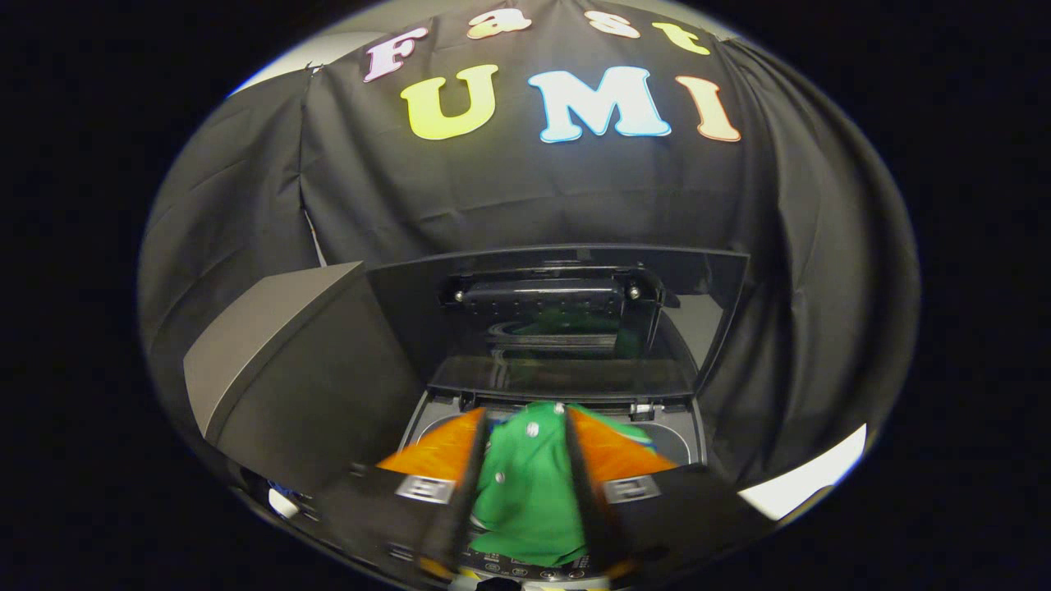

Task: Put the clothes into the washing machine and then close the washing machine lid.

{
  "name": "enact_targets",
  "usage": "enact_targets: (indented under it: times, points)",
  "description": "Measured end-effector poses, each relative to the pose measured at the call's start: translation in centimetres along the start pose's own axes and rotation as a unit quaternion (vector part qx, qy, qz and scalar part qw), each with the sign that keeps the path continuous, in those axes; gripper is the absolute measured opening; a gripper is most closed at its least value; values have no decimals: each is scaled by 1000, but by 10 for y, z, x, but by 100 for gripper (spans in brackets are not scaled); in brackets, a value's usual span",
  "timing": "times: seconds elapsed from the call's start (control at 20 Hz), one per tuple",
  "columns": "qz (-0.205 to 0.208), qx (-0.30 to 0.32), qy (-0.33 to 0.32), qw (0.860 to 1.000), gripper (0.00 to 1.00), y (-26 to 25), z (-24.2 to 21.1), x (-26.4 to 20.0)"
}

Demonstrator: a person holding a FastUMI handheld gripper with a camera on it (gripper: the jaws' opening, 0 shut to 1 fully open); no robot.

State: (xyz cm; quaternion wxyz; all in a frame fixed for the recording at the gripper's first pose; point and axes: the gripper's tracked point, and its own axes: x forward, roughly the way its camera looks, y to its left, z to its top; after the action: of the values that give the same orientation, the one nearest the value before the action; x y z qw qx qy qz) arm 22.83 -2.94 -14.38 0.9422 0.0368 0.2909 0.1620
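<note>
A green garment (525, 484) with white buttons fills the space between my fingers, and my gripper (523, 414) is shut on it. The cloth bunches up past the fingertips and hangs back over the washing machine's control panel (525, 570). The top-loading washing machine (683, 443) is right below and ahead, with its tub opening just beyond the fingers. Its dark, glossy lid (566, 328) stands open and upright behind the opening, reflecting the green cloth. The garment hides the inside of the tub.
A grey box-like cabinet (279, 361) stands close to the left of the machine. Black cloth walls enclose the back and both sides. A strip of pale floor (809, 480) shows to the right of the machine.
</note>
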Motion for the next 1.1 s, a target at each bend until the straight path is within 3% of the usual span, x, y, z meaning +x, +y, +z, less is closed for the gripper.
enact_targets:
  times: [0.1, 0.45, 1.1]
  points:
    - [-8, -4, -2, 1000, 97, -4, 3, 5]
    - [3, -12, -81, 997, 97, 5, 58, 3]
    - [1, -46, -225, 973, 97, 14, 181, 32]
